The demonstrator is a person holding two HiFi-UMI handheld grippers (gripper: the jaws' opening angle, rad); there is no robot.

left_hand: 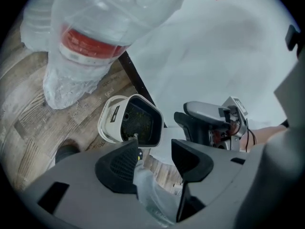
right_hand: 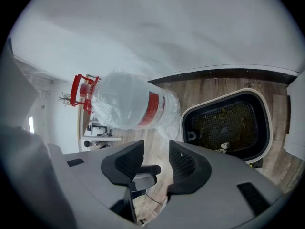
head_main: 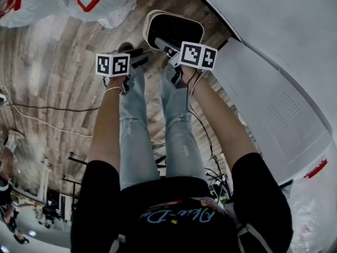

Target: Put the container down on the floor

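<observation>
Evidently the set-down step is finishing. The container (head_main: 174,29) is resting on the wooden floor (head_main: 58,78), just ahead of the person's feet and close beside a white panel (head_main: 274,104).

Neither gripper is touching the container. The left gripper (left_hand: 155,151) is standing with its jaws wide apart, with only floor and a trouser leg showing between them. The right gripper (right_hand: 157,159) is likewise gaping and holding nothing, and the container is lying beyond its jaws, off to the right.

The container is sitting mouth upward. Its dark mesh bottom, carrying a few crumbs, is showing plainly in the right gripper view. In the head view its long axis is running across the person's front, from left to right and dipping slightly toward the right. The left gripper view is making it look tipped toward the camera, so whether it is lying fully flat cannot be settled.

In my judgement the placing is as good as done. What remains is drawing both grippers back and up, keeping the open jaws clear of the rim so the container is not nudged.
</observation>
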